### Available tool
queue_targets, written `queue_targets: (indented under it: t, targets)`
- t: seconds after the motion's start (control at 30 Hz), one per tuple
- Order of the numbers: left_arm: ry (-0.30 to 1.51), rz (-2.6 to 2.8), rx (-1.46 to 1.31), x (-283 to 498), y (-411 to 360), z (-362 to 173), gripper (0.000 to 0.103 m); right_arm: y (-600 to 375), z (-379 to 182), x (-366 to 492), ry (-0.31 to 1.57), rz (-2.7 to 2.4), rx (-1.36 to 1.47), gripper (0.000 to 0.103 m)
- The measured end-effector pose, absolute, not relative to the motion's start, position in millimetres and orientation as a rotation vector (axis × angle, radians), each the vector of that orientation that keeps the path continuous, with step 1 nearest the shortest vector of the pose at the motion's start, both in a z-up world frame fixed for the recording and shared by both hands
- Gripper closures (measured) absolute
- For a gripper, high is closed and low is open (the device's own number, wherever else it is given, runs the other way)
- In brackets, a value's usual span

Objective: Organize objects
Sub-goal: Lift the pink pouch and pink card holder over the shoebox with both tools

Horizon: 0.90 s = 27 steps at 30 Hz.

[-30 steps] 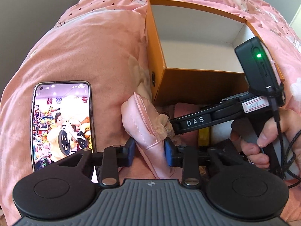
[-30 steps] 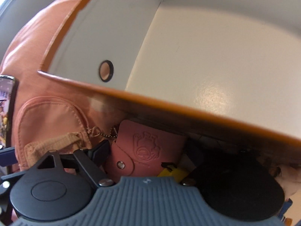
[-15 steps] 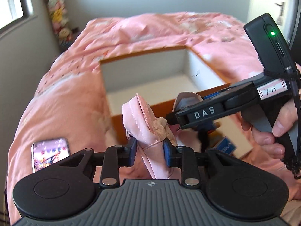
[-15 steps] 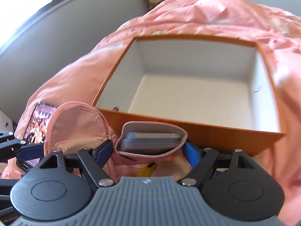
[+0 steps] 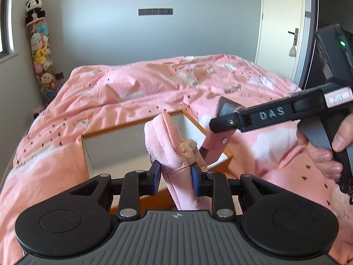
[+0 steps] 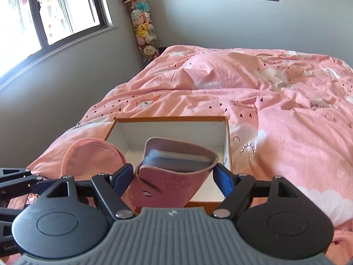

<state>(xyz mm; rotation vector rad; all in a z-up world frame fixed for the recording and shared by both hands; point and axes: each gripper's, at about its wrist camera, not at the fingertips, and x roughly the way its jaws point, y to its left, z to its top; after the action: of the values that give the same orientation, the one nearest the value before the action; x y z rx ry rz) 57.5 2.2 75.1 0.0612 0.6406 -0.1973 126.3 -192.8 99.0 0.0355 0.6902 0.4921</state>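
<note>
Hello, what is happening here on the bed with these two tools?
A person is tidying small things into the orange box on the pink bed. The left gripper pinches a pink zip pouch; the right gripper holds a pink leather card case. Both items hang above the box, which looks empty; nothing is dropped in yet.

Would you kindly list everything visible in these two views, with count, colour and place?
zip pouch: one, pale pink, held over the box's near edge.
card holder: one, dusty pink, cards inside, held in front of the box.
box: one, orange outside, white inside, open, on the bed.
bedcover: one, pink, printed, over the bed.
plush toy column: one, mixed colours, panda on top, room corner.
window: one, dark frame, left wall.
door: one, white, right.
left claw: black, blue pads, shut on the pouch.
right claw: black, blue pads, shut on the card holder.
hand: one, gripping the right handle.
</note>
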Motion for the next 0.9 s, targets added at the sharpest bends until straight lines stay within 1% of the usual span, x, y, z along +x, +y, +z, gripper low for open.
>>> queue_targets:
  t: [0.17, 0.3, 0.37, 0.57, 0.9]
  targets:
    - [0.626, -0.196, 0.054, 95, 34, 99, 0.071, -185, 120, 143, 0.617, 0.502, 0.037, 0.023]
    - [0.698, -0.22, 0.029, 136, 62, 100, 0.072, -169, 123, 170, 0.62, 0.517, 0.036, 0.023]
    - [0.742, -0.23, 0.007, 155, 74, 91, 0.072, -161, 117, 186, 0.647, 0.516, 0.032, 0.024]
    - [0.911, -0.257, -0.039, 198, 93, 39, 0.072, -150, 76, 232, 0.789, 0.505, 0.075, 0.024]
    - [1.158, -0.276, -0.051, 230, 74, -29, 0.072, -137, 22, 274, 0.951, 0.495, 0.076, 0.024]
